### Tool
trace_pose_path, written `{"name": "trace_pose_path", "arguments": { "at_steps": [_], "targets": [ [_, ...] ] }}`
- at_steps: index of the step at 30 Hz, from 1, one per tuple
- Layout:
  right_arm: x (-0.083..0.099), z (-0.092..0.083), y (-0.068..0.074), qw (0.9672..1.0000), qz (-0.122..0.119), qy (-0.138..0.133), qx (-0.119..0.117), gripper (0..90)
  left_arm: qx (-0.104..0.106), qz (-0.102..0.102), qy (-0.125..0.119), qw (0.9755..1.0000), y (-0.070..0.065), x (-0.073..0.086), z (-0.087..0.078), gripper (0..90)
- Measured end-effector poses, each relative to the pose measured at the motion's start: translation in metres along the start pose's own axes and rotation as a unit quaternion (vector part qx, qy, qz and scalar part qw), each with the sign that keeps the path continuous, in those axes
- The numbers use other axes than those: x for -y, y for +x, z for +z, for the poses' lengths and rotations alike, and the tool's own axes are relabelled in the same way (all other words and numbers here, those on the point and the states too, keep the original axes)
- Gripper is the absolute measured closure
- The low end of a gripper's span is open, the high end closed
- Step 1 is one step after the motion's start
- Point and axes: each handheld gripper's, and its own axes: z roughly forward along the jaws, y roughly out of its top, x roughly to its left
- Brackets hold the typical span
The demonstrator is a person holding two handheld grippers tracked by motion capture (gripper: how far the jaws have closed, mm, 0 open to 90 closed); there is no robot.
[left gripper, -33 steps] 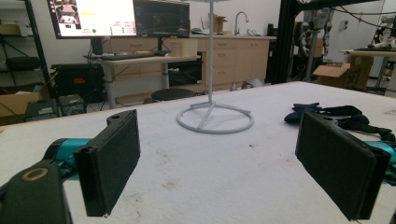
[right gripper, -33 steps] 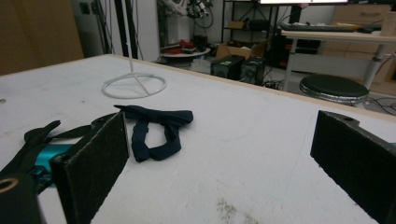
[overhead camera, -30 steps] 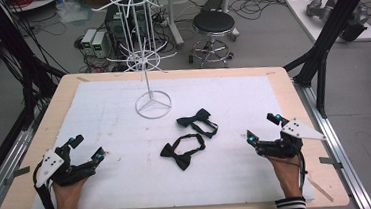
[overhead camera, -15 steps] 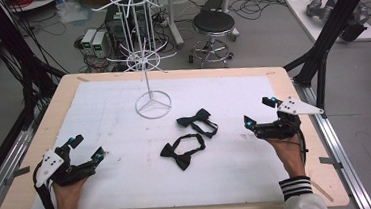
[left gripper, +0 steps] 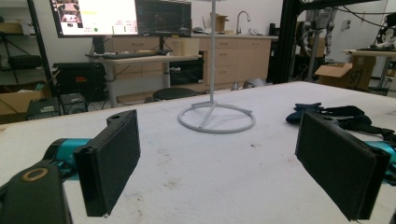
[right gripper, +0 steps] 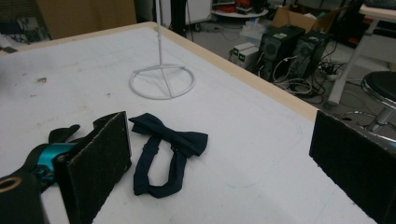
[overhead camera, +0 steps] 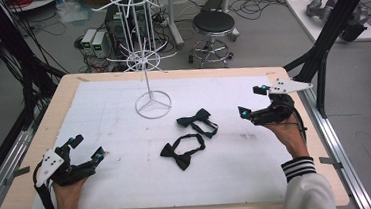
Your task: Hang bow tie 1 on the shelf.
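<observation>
**Right claw closing in on the nearer bow tie; nothing held yet**

Two dark bow ties lie on the white worktop (overhead camera: 99, 116), close together near its middle. The far bow tie (overhead camera: 198, 120) sits nearer the wire stand (overhead camera: 146, 62); the near bow tie (overhead camera: 181, 151) lies just in front of it, toward the person. In the right gripper view the far bow tie (right gripper: 170, 149) lies flat, its knot and wings toward the stand and its strap looped toward the camera.

The right claw (overhead camera: 253, 103) hangs above the worktop's right side, pointed at the far bow tie. Its jaws stand wide apart and grip nothing. The left claw (overhead camera: 87, 148) rests low at the left, well apart from both ties, jaws likewise spread wide and empty.

Judgement: the step in hand is the reach for the far bow tie, presumably to hang it on the stand. The job is at its start.

Recommendations:
- Bring the right claw down over the knot or the strap beside it, not a wing tip, which would fold and slip.
- Set one jaw on each side of the fabric, low to the surface, before closing.
- Keep clear of the near bow tie, so the straps do not tangle and drag.
- Lift straight up before travelling toward the stand's arms.
</observation>
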Motion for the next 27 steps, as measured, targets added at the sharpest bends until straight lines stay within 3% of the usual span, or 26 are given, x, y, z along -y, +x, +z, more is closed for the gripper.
{"name": "trace_pose_path", "arguments": {
  "at_steps": [7,12,15,19,23,27],
  "targets": [
    [-0.011,0.015,-0.008,0.9994,-0.009,0.028,-0.017,4.6,-0.001,0.0,0.002,1.0,0.0,0.0,0.0,14.5],
    [-0.014,0.027,-0.016,0.998,-0.002,0.043,-0.046,4.6,-0.001,0.0,0.003,1.0,0.0,0.0,0.0,14.4],
    [-0.017,0.035,-0.02,0.9969,-0.012,0.056,-0.054,4.6,-0.001,0.0,0.003,1.0,0.0,0.0,0.0,14.4],
    [-0.021,0.045,-0.021,0.9946,-0.027,0.074,-0.068,4.6,0.0,0.002,0.003,1.0,0.0,0.0,0.0,14.4],
    [-0.024,0.057,-0.026,0.9904,-0.031,0.086,-0.104,4.7,-0.003,0.004,0.003,1.0,-0.001,0.0,0.0,14.4],
    [-0.028,0.064,-0.029,0.9879,-0.04,0.096,-0.115,4.7,-0.003,0.004,0.003,1.0,-0.001,0.0,0.0,14.4]
  ]
}}
